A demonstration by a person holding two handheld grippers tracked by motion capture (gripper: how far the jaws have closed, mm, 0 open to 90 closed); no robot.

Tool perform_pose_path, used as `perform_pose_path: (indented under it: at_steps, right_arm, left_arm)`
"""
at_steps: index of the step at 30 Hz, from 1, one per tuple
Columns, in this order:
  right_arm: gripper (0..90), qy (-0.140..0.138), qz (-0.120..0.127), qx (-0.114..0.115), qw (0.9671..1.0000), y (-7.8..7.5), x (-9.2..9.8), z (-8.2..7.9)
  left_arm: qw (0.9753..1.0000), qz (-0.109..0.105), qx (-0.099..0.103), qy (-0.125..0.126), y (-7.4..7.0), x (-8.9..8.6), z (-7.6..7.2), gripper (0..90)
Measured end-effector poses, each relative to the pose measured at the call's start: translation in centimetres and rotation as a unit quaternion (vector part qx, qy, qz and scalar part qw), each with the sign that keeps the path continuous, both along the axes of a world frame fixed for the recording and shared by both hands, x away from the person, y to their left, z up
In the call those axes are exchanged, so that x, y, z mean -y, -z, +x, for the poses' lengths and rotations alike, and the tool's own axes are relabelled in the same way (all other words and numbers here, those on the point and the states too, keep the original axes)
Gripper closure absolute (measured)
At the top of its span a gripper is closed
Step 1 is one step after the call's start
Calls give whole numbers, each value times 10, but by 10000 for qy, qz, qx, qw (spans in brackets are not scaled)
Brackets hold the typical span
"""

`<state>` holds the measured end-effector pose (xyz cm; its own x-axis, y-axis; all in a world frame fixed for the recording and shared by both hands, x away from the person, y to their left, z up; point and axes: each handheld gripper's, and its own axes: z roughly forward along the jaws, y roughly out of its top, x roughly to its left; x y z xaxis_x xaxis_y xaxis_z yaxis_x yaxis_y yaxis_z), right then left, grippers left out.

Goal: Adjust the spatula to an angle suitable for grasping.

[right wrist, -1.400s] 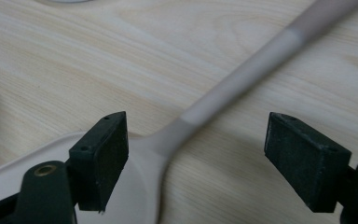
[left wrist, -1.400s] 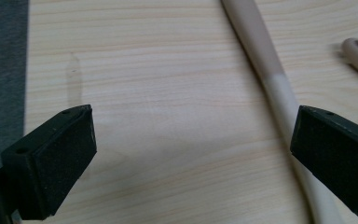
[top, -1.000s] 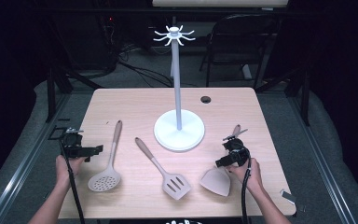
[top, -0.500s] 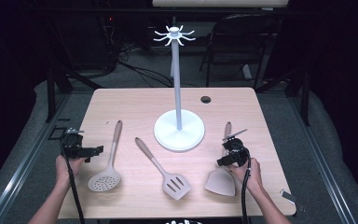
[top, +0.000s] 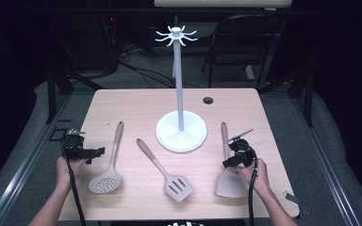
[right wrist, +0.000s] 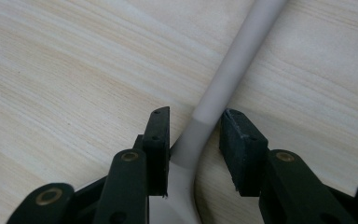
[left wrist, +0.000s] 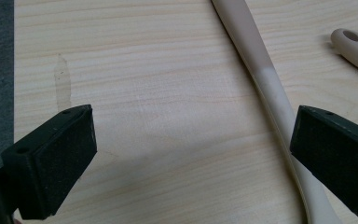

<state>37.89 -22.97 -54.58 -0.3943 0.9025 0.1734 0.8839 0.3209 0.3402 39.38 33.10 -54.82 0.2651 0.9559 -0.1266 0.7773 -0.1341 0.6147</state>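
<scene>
The right gripper (right wrist: 193,135) has swung its smooth grey solid spatula (top: 230,181) straighter; its jaws straddle the neck, one touching, not quite pinching. The left gripper (left wrist: 193,154) stays spread, with the matte skimmer handle (left wrist: 265,74) beside one jaw on pale woodgrain.

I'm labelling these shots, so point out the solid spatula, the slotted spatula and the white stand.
solid spatula (top: 231,183), high view, blade
slotted spatula (top: 177,187), high view, slotted head
white stand (top: 181,134), high view, round base

Pale solid turner (top: 231,181), flat on table, handle away
</scene>
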Motion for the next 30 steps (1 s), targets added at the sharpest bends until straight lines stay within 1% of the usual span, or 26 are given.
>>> perform_pose_path:
  at_steps: [3,4,5,6,8,12,15,18,20,22,25,26,27,28,29,30]
  right_arm:
    - [649,-29,-17,6,10000,0,2,0]
    - [658,-2,-60,-62,10000,-1,3,0]
    - [658,-2,-60,-62,10000,-1,3,0]
    - [667,-63,-97,-22,9999,-1,5,0]
    - [674,-61,-131,-51,9999,-2,7,0]
    - [682,-57,-92,-78,9999,-2,10,0]
    - [686,-69,-162,-98,9998,-3,10,0]
    - [689,-49,-154,-95,9998,-3,11,-1]
    - [692,-52,-252,-108,9996,-3,11,-1]
    - [690,-50,-212,-134,9997,-3,12,-1]
    - [686,-45,-205,-131,9997,-3,12,-1]
    - [682,-68,-246,-109,9996,-3,11,-1]
    - [680,-39,-211,-49,9998,-2,10,-1]
    - [679,-92,-341,-50,9994,-3,10,0]
    - [679,-61,-360,-19,9993,-3,9,0]
    - [680,-89,-393,-35,9992,-3,8,2]
  left_arm:
    - [10000,8,1,21,0,0,0,3]
    - [10000,12,-8,31,0,0,0,3]
    - [10000,12,-10,35,0,0,0,3]
    - [10000,15,-9,38,0,0,0,3]
    - [10000,15,-9,42,0,0,0,3]
    - [10000,6,-22,51,0,0,0,4]
    - [10000,-3,-32,53,0,0,0,3]
    - [10000,6,-26,64,0,1,0,3]
    - [10000,7,-19,56,0,1,0,3]
    - [10000,15,-22,60,0,1,0,3]
    - [10000,16,-7,68,0,2,0,3]
    - [10000,3,-18,94,0,2,0,3]
    - [9999,-28,-28,104,0,2,1,3]
    - [9999,-42,-43,113,0,2,1,3]
    - [9999,-30,-37,107,0,3,1,3]
    - [9999,-22,-32,120,0,4,1,3]
